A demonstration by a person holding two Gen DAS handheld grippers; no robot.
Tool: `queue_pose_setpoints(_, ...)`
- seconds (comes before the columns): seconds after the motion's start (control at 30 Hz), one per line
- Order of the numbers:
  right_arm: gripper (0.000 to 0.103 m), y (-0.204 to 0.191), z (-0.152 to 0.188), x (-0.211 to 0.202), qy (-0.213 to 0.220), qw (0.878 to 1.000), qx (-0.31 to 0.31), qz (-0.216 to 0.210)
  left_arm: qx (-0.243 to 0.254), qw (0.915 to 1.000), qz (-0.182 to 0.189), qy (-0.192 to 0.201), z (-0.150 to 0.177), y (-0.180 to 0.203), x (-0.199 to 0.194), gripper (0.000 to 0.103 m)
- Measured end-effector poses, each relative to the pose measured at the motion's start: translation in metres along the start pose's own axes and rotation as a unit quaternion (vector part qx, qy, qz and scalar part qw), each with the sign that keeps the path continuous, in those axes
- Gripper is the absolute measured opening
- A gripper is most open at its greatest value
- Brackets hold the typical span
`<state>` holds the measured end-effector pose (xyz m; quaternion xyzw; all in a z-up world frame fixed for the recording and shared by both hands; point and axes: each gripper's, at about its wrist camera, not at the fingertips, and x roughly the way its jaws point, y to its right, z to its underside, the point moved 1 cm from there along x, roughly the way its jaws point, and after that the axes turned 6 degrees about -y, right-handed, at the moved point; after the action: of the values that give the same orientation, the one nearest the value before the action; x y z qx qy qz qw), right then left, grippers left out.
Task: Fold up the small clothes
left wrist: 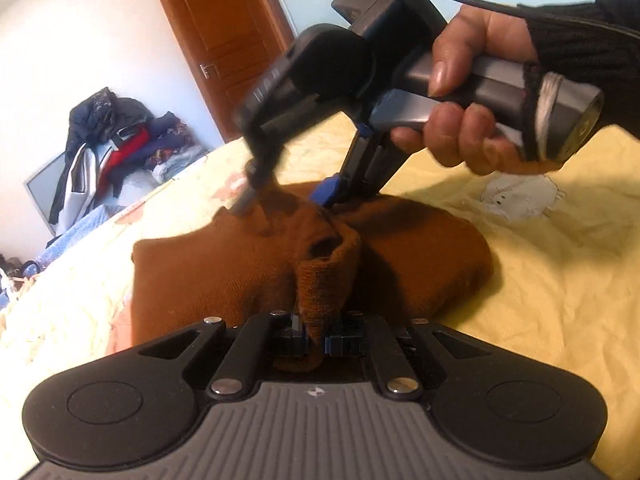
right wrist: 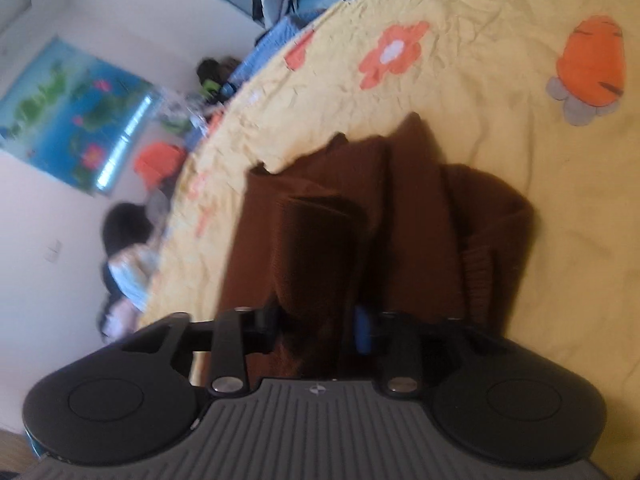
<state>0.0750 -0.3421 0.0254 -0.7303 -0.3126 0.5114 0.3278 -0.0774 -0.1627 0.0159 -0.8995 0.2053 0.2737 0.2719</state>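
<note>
While L fingers (left wrist: pixel 316 340) pinch brown garment (left wrist: pixel 224 272); R fingers (right wrist: pixel 320 330) straddle it.

Left gripper (left wrist: pixel 316 338) clamped tight on a cuff of brown knit, right gripper (left wrist: pixel 284 196) tilted down, jaws parted, gripped by a hand (left wrist: pixel 472 92) in a dark sleeve.

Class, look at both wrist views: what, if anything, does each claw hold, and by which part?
The left claw pinches the brown knit garment by its ribbed cuff. The right claw stands open astride a fold, gripping nothing.

One brown knitted garment (left wrist: pixel 224 276), two grippers, left gripper (left wrist: pixel 316 340), right gripper (left wrist: pixel 284 196), one door (left wrist: pixel 224 44), one yellow bedsheet (left wrist: pixel 560 264)
</note>
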Motion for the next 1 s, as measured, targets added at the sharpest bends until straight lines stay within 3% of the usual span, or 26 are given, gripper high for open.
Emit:
queue_pose_setpoints(0.07,0.071,-0.005,-0.005,-0.001,0.009,1.000,-0.010,-0.015,0.008,0.9999,-0.010,0.000,-0.006,0.004,0.002,0.008)
queue_pose_setpoints(0.13,0.070,-0.010,-0.014,0.008,0.002,1.000,-0.010,0.003,0.019,0.9996,-0.017,-0.008,-0.008,0.013,0.006,0.009)
queue_pose_setpoints(0.17,0.064,-0.010,-0.018,0.013,-0.002,1.000,-0.009,0.013,0.025,0.9994,-0.020,-0.012,-0.012,0.019,0.008,0.009)
queue_pose_setpoints(0.2,0.042,-0.010,-0.020,0.020,-0.006,1.000,-0.013,0.021,0.031,0.9991,-0.025,-0.015,-0.013,0.026,0.010,0.009)
queue_pose_setpoints(0.23,0.030,-0.009,-0.021,0.024,-0.013,0.999,-0.020,0.036,0.036,0.9989,-0.027,-0.013,-0.018,0.032,0.011,0.007)
queue_pose_setpoints(0.3,0.020,-0.007,-0.025,0.028,-0.008,0.999,-0.027,0.046,0.042,0.9989,-0.021,0.008,-0.030,0.035,0.006,0.006)
queue_pose_setpoints(0.4,0.019,-0.013,-0.020,-0.007,0.032,0.999,-0.043,0.000,0.053,0.9978,-0.001,0.038,-0.030,0.040,-0.007,0.006)
queue_pose_setpoints(0.57,0.017,0.039,-0.004,-0.030,0.059,0.998,0.016,0.030,0.061,0.9976,0.033,0.005,-0.019,0.059,0.023,0.006)
queue_pose_setpoints(0.63,0.015,0.056,0.004,-0.032,0.075,0.997,0.029,0.005,0.066,0.9970,0.034,0.021,-0.016,0.060,0.019,0.007)
queue_pose_setpoints(0.67,0.015,0.058,0.007,-0.033,0.082,0.996,0.036,0.001,0.057,0.9966,0.052,0.028,-0.016,0.055,0.013,0.008)
queue_pose_setpoints(0.73,0.024,0.054,0.008,-0.032,0.088,0.996,0.028,0.002,0.033,0.9949,0.083,0.048,-0.015,0.037,-0.001,0.010)
queue_pose_setpoints(0.8,0.041,0.050,0.006,-0.032,0.084,0.996,0.031,-0.003,0.010,0.9928,0.107,0.054,-0.010,0.015,-0.015,0.023)
queue_pose_setpoints(0.83,0.044,0.047,0.005,-0.034,0.088,0.996,0.033,-0.008,0.000,0.9923,0.113,0.050,-0.006,0.004,-0.020,0.045)
queue_pose_setpoints(0.87,0.047,0.044,0.003,-0.037,0.098,0.995,0.030,-0.005,-0.011,0.9921,0.115,0.049,-0.001,-0.006,-0.025,0.074)
queue_pose_setpoints(0.9,0.047,0.042,0.001,-0.040,0.107,0.994,0.028,0.003,-0.022,0.9922,0.111,0.053,0.005,-0.014,-0.034,0.083)
queue_pose_setpoints(0.93,0.043,0.041,-0.003,-0.039,0.109,0.994,0.026,0.010,-0.035,0.9920,0.105,0.060,0.013,-0.022,-0.042,0.089)
queue_pose_setpoints(0.97,0.020,0.039,-0.004,-0.037,0.100,0.995,0.016,0.018,-0.045,0.9913,0.106,0.064,0.021,-0.030,-0.049,0.089)
queue_pose_setpoints(1.0,0.015,0.037,-0.005,-0.030,0.083,0.996,0.002,0.035,-0.057,0.9910,0.106,0.060,0.027,-0.040,-0.053,0.089)
